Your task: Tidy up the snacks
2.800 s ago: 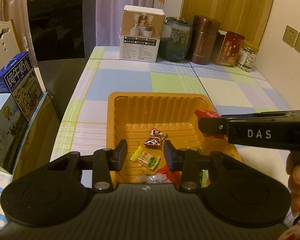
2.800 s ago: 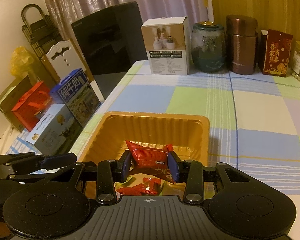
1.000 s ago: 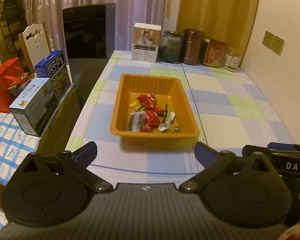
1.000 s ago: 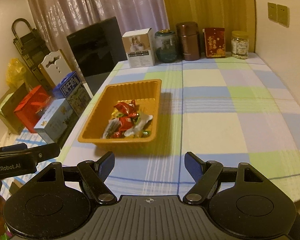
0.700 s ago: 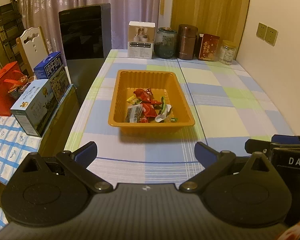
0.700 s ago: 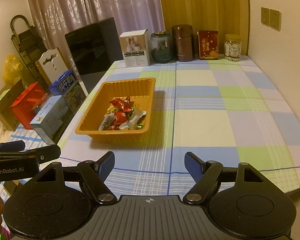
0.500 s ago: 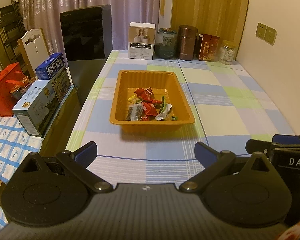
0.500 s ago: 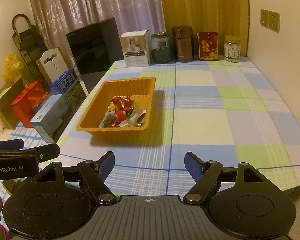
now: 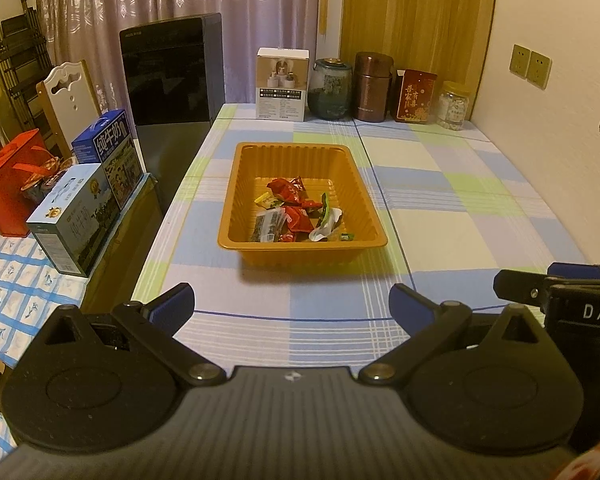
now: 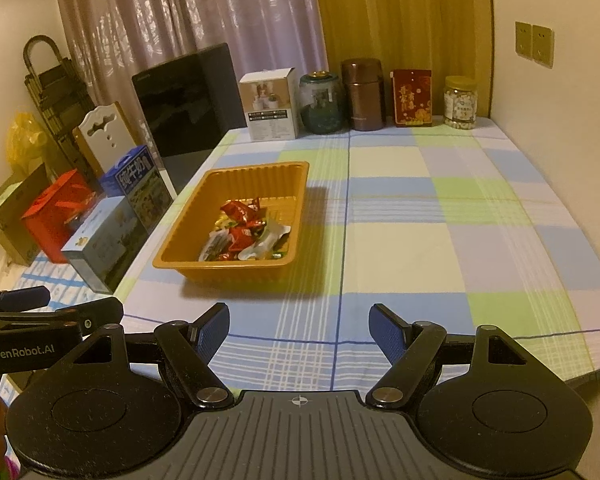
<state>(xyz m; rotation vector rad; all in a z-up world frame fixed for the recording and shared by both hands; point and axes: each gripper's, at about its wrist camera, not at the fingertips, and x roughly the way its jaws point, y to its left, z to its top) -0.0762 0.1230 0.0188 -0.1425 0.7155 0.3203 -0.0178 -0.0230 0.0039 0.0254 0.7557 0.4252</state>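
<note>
Far end of your table: white box (image 9: 283,84) | glass jar (image 9: 331,89) | brown canister (image 9: 373,87) | left: milk cartons (image 9: 78,216)

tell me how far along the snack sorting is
It looks done or nearly so: the snacks lie piled in the orange tray, and no loose wrapper shows on the tablecloth. Nothing is in hand: the left gripper and right gripper are short of the tray, jaws open and empty. Nothing visible is left to pick up.

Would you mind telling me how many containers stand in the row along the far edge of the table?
5, left to right: a white box, a dark glass jar, a brown canister, a red box and a clear jar. Nothing seems hidden behind them.
</note>
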